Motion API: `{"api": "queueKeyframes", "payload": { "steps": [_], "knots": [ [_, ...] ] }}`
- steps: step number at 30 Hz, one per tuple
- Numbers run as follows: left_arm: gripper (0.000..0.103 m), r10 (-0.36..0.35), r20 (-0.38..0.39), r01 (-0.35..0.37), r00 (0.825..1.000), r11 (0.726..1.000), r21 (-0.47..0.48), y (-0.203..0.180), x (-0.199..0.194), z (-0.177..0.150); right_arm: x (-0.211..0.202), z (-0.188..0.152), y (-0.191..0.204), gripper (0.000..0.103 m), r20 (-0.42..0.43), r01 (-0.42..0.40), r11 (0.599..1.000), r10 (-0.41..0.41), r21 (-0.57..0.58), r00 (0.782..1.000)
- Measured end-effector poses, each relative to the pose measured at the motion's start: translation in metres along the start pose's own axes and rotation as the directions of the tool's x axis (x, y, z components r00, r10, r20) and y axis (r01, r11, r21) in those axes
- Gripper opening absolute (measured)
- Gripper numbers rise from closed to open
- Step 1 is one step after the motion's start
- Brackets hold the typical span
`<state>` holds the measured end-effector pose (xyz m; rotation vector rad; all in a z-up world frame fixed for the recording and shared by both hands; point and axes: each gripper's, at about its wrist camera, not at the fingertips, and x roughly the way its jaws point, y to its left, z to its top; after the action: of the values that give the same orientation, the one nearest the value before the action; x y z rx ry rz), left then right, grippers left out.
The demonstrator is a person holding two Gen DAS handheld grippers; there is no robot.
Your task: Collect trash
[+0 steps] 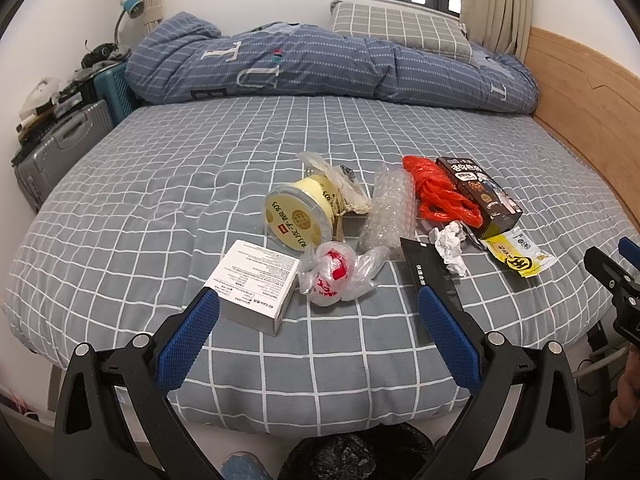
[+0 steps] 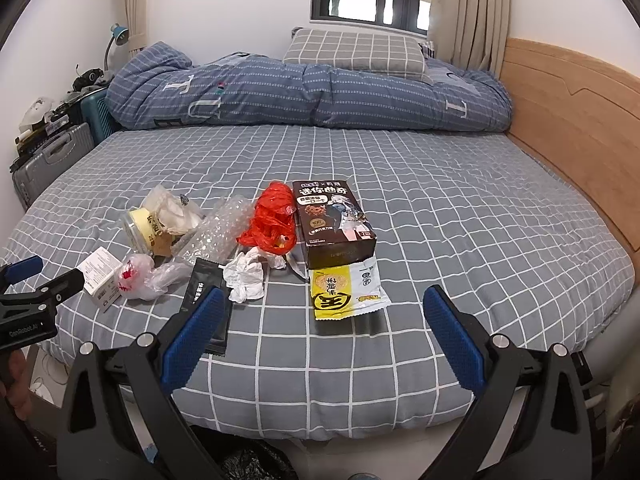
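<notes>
Trash lies in a loose row on the grey checked bed (image 1: 160, 184). In the left wrist view: a white box (image 1: 256, 280), a clear bag with red print (image 1: 336, 272), a yellow round tub (image 1: 300, 210), bubble wrap (image 1: 388, 208), a black sachet (image 1: 428, 272), crumpled tissue (image 1: 450, 246), a red plastic bag (image 1: 440, 192), a brown cookie box (image 1: 480, 196) and a yellow wrapper (image 1: 516, 254). My left gripper (image 1: 318, 300) hangs open just short of the white box and clear bag. My right gripper (image 2: 320, 298) is open near the yellow wrapper (image 2: 344, 290) and brown box (image 2: 334, 216).
A folded blue quilt (image 1: 320, 64) and a checked pillow (image 1: 400, 26) lie at the bed's far side. A wooden headboard (image 1: 584, 100) runs along the right. Suitcases (image 1: 60, 148) with clutter stand left of the bed. A black bin bag (image 1: 352, 452) sits below the bed's near edge.
</notes>
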<state>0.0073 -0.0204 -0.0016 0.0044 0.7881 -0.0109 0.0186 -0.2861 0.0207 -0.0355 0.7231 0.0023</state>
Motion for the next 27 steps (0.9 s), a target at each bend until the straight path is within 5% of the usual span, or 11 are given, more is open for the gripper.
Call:
{"api": "queueKeyframes", "payload": {
  "steps": [27],
  "knots": [
    [0.097, 0.005, -0.001, -0.005, 1.000, 1.000, -0.009, 0.013, -0.001, -0.001, 0.002, 0.004, 0.015, 0.095, 0.001, -0.020, 1.000, 0.020, -0.003, 1.000]
  ]
}}
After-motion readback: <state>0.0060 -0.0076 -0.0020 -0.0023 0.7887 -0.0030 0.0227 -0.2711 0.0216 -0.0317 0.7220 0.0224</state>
